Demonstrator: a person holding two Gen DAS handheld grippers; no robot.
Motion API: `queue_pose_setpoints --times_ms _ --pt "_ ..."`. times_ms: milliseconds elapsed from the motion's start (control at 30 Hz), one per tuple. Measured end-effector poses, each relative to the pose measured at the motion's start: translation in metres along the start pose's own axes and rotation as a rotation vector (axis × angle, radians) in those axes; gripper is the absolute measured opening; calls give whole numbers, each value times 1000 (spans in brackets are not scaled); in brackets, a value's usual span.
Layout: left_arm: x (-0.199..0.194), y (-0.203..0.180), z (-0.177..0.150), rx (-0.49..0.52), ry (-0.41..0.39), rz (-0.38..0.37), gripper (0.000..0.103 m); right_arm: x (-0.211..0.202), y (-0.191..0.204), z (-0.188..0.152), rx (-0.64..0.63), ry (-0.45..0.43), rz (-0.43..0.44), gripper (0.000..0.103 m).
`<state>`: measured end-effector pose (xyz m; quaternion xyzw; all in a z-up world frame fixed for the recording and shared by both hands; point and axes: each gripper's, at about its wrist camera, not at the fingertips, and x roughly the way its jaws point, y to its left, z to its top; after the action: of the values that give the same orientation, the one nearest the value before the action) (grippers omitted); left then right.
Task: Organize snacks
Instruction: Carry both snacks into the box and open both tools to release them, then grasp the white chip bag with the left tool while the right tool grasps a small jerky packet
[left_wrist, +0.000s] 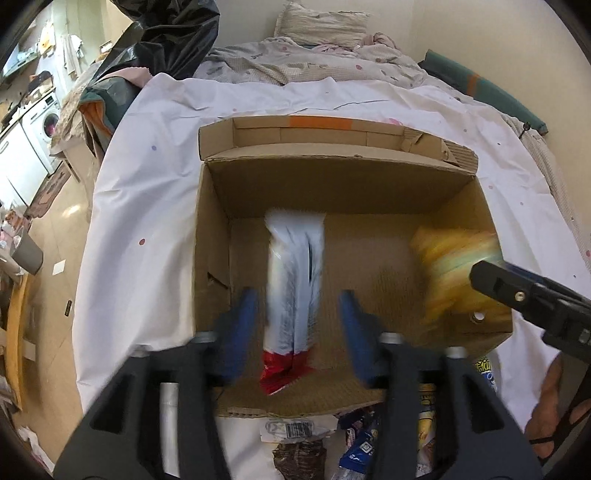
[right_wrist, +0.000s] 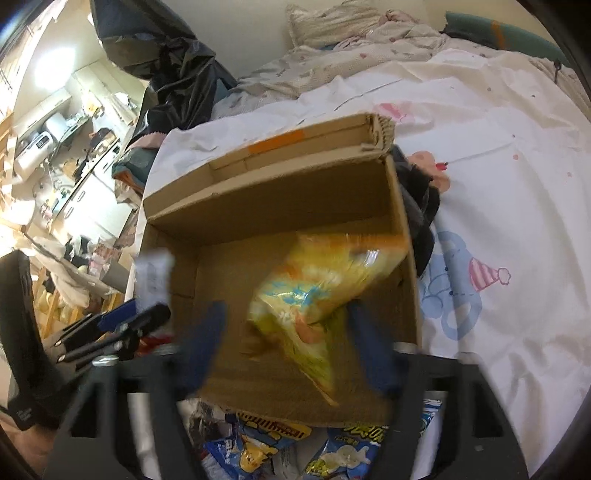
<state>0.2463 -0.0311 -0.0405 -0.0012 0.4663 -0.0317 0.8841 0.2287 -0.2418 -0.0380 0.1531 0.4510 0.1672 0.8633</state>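
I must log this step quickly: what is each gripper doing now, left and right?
Left gripper: open, white and red packet loose between its fingers.
Right gripper: open, yellow snack bag between its fingers, not pinched.

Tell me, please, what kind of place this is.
Most likely a bedroom in a small, cluttered flat. The cardboard box sits on a bed with a white sheet, a pillow lies by the wall, and a washing machine stands in the room beyond.

Open left tongs (left_wrist: 297, 325), white packet (left_wrist: 295, 280) between, cardboard box (left_wrist: 332, 184)
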Motion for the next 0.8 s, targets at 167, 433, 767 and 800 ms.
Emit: queue_pose_setpoints --times_ms 167,433,767,800 --pt "-11 0 3 -13 -49 1 93 -4 4 1 -35 -19 2 94" --pt "-17 1 -1 -3 -85 8 93 -5 8 4 -42 -18 8 94" --pt "-51 16 -14 -32 -139 6 93 -34 18 -11 -28 -54 11 94" --pt "-56 20 -16 -44 -148 10 93 -37 18 -13 -24 -55 13 94"
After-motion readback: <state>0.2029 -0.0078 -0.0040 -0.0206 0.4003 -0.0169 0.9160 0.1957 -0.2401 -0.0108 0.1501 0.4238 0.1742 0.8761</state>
